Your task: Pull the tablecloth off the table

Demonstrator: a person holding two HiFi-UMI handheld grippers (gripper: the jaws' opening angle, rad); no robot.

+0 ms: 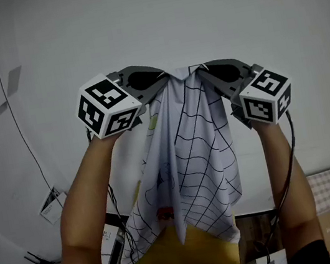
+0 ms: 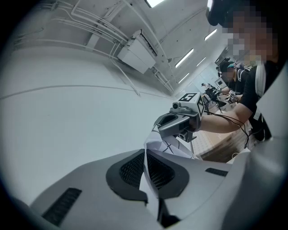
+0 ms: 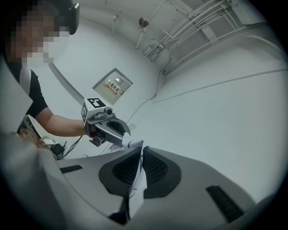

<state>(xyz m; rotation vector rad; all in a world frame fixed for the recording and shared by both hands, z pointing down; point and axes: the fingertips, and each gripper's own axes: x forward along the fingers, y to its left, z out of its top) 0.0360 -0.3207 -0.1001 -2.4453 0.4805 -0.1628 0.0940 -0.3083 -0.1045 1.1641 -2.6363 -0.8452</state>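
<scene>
My left gripper (image 1: pixel 167 78) and right gripper (image 1: pixel 197 73) are clamped on the thin white web-printed tablecloth (image 1: pixel 193 148) hanging below them (slick fabric, I'd guess); a jerk could slip it free.

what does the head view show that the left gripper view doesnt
Only the head view: the whole tablecloth hanging in a long drape with its web-like line pattern, the left gripper from outside with its marker cube, the left forearm, and a yellow surface below the cloth.
Only the left gripper view: that gripper's tongs close up, shut on a thin edge of the cloth, plus ceiling light strips.
Both: the right gripper shut on the cloth's top, its marker cube, and the pale wall.
</scene>
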